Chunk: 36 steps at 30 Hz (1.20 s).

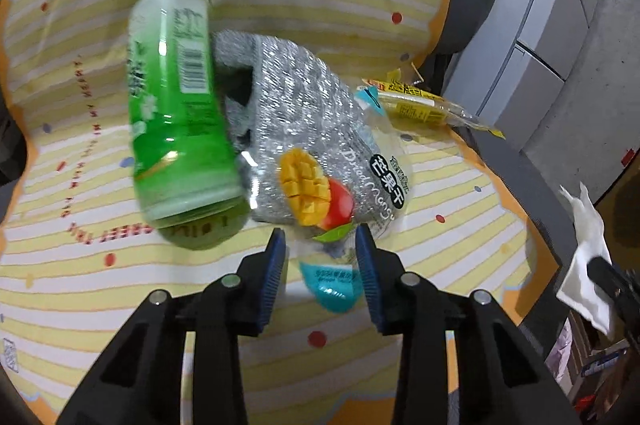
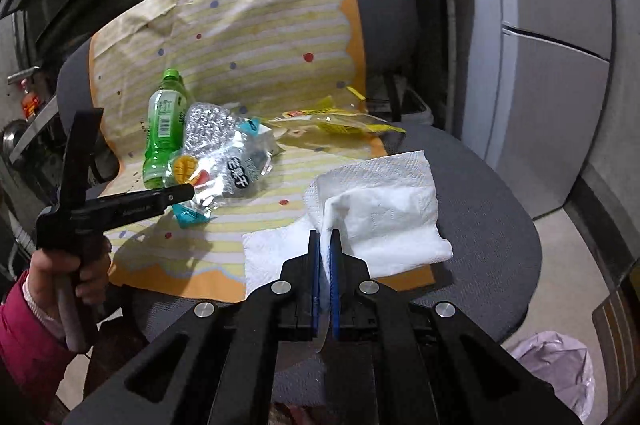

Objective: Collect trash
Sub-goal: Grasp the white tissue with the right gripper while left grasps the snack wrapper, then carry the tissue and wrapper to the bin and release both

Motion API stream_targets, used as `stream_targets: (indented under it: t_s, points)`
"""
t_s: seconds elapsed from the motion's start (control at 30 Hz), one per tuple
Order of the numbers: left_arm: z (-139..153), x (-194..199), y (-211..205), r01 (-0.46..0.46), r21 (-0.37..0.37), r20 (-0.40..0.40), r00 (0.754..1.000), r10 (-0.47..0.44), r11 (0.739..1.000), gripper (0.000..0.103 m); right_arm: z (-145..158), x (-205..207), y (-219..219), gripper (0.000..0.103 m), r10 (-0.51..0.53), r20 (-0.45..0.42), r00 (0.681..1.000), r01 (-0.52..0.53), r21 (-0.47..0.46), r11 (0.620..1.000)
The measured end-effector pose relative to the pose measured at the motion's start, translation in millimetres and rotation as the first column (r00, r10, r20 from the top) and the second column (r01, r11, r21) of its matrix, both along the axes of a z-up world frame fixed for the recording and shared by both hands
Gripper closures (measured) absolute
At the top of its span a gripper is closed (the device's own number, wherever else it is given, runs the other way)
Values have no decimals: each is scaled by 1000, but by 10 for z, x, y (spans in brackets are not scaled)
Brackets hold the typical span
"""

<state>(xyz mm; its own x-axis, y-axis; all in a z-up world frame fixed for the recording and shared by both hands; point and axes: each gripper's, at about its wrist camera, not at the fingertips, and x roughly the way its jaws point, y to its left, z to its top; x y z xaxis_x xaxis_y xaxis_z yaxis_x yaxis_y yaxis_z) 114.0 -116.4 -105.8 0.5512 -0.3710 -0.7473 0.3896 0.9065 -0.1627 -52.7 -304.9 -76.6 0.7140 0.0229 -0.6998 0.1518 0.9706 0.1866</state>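
A grey office chair [image 2: 480, 185] has a striped yellow cloth [image 2: 248, 37] on it. On the cloth lie a green bottle [image 1: 176, 105], a silver dried mango bag [image 1: 316, 145] and a yellow wrapper [image 1: 424, 105]. The right gripper [image 2: 325, 245] pinches a white paper napkin [image 2: 380, 209]. The left gripper [image 1: 320, 245] is apart around the mango bag's end, not squeezing it.

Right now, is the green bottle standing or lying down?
Lying down: the green bottle rests on its side on the striped cloth, cap toward the chair back.
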Motion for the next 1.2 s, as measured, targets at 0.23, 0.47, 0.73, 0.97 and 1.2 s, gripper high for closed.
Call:
stream_targets:
  t_s: [0.23,0.47,0.73,0.97,1.2]
  points:
    - [5,12,-85,50,-55,-21,998,-52,997,99,10,-151,-87,98,-35,3,999,35,7,999]
    - [476,-603,59,99,-139,143,987,-79,985,103,204,-406,-146,98,-76,63,995,77,-16,997]
    - [719,-1334,-292,222,-154,252,951,-179,963,103,320,-923,-319,98,-165,64,984,169,-68,983]
    - [591,-1766,-1006,378,-118,255,905,-340,918,103,157,-1671,-783,97,-338,10,941,338,-92,937]
    - [477,-2082,-1474,458,-101,256,870,-422,883,103,-131,-2226,-1205,97,-472,-30,881,468,-92,879]
